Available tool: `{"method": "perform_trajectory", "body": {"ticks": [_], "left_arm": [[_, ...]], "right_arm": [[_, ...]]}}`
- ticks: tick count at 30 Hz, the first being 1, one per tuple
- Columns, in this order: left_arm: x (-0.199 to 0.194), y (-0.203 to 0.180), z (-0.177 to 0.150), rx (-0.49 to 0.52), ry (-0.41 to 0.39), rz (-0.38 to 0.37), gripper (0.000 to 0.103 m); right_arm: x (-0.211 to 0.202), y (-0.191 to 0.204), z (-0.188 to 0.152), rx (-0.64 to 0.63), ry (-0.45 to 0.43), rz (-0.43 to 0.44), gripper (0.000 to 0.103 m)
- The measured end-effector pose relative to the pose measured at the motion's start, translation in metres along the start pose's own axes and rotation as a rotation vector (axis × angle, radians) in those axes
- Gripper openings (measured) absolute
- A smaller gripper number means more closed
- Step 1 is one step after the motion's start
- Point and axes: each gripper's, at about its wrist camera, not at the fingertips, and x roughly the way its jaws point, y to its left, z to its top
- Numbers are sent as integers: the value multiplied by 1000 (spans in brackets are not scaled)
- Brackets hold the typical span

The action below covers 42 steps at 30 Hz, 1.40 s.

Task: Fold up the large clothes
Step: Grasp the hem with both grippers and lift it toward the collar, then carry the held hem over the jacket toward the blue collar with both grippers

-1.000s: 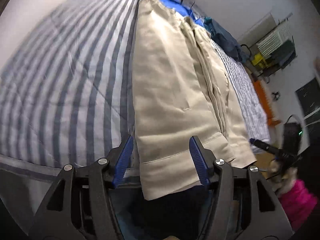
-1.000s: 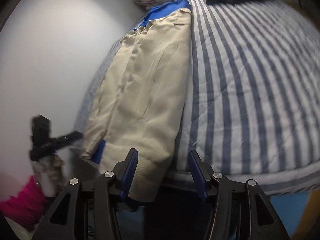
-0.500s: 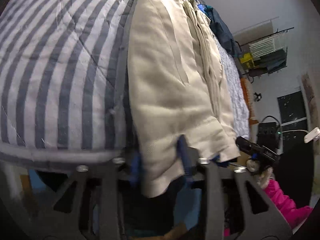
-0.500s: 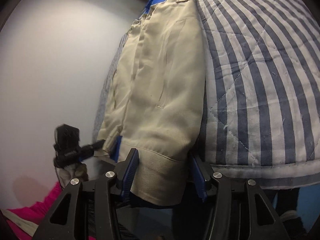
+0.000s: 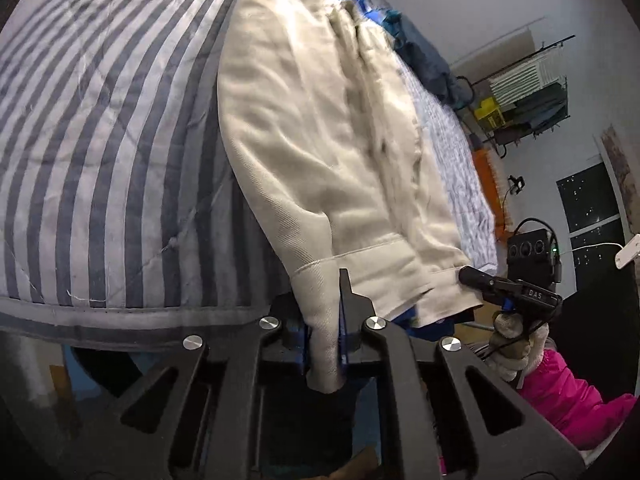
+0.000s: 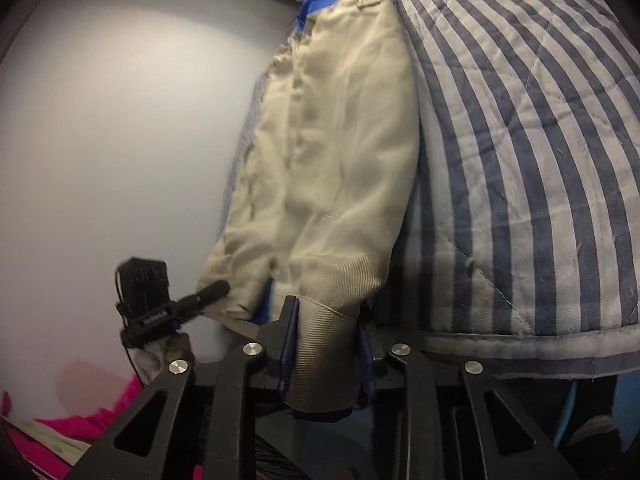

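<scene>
Left wrist view: both grippers clamp the hem of a beige jacket lying on a striped quilt.

Containers are few: only a wire rack against the far wall, holding a yellow item and dark bundles too small to identify. The jacket lies lengthwise along the bed, its hem hanging over the quilt's bound edge, a blue lining peeking out beneath the hem and at the collar. Its twill cloth is creased, with the front edges bunched along the middle. The left gripper has its jaws nearly closed, pinching one hem corner. The right gripper has its jaws partly closed, squeezing a thicker wad of the ribbed hem band at the other corner.
</scene>
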Motion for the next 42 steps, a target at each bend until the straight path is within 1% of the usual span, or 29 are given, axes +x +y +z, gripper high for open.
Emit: {"method": "perform_trajectory", "body": {"ticks": [3, 4, 5, 7, 9, 11, 15, 18, 21, 23, 25, 27, 30, 33, 36, 40, 42], "left_arm": [[-13, -8, 4, -13, -39, -27, 9], [-17, -10, 7, -21, -50, -38, 9], [-21, -13, 11, -28, -66, -48, 8], [-30, -18, 20, -38, -94, -67, 8], [-36, -24, 31, -48, -119, -87, 8], [-41, -28, 42, -52, -143, -101, 8], [-41, -32, 72, -76, -181, -103, 8], [-39, -33, 93, -108, -209, -107, 8], [-28, -25, 119, -159, -223, -104, 8], [-18, -21, 134, -162, -232, -74, 8], [-9, -15, 147, -188, -232, -67, 8], [-1, -11, 158, -197, -234, -50, 9], [11, -6, 167, -209, -235, -37, 9], [23, 2, 174, -239, -235, -27, 9], [31, 8, 182, -250, -235, -7, 9], [41, 12, 191, -254, -228, 21, 10], [44, 12, 195, -242, -226, 40, 10]], "right_arm": [[-8, 5, 7, 37, -31, 59, 24], [-11, 7, 12, 46, -42, 70, 19], [-13, 9, 15, 55, -51, 77, 17], [-17, 14, 25, 81, -76, 105, 16], [-19, 25, 36, 81, -98, 118, 15], [-18, 36, 49, 57, -108, 101, 14], [-18, 54, 82, 17, -131, 66, 13], [-9, 66, 113, -14, -144, 14, 13], [3, 66, 142, -9, -152, -24, 13], [11, 61, 159, 10, -160, -39, 12], [18, 52, 172, 28, -170, -57, 12], [22, 42, 181, 52, -173, -65, 12], [30, 28, 195, 91, -165, -79, 12], [40, 22, 207, 86, -157, -118, 12], [47, 14, 214, 97, -152, -131, 13], [52, 9, 222, 116, -140, -140, 18], [52, 5, 225, 143, -134, -135, 18]]}}
